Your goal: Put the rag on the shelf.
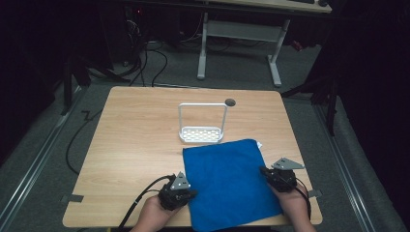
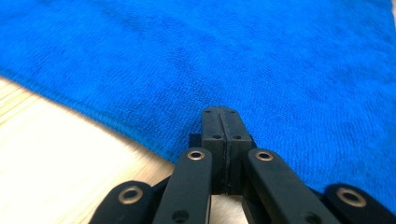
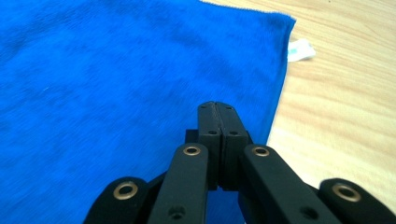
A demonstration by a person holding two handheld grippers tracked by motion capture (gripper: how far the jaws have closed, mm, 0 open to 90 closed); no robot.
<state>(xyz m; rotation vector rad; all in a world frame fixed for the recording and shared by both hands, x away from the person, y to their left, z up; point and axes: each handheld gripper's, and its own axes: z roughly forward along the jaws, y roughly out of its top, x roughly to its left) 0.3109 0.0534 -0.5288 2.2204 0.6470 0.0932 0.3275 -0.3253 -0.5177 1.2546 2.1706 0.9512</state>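
A blue cloth lies flat on the wooden table, reaching its near edge. My left gripper rests at the cloth's left edge, near the front. In the left gripper view its jaws are pressed together over the blue cloth, with nothing visible between them. My right gripper sits at the cloth's right edge. In the right gripper view its jaws are likewise shut, just inside the border of the cloth. A small white label sticks out at the far corner.
A white wire rack with a tall handle stands just beyond the cloth, mid-table. A dark round hole sits behind it. Bare wood spreads to the left. Cables and a desk frame are on the floor beyond the table.
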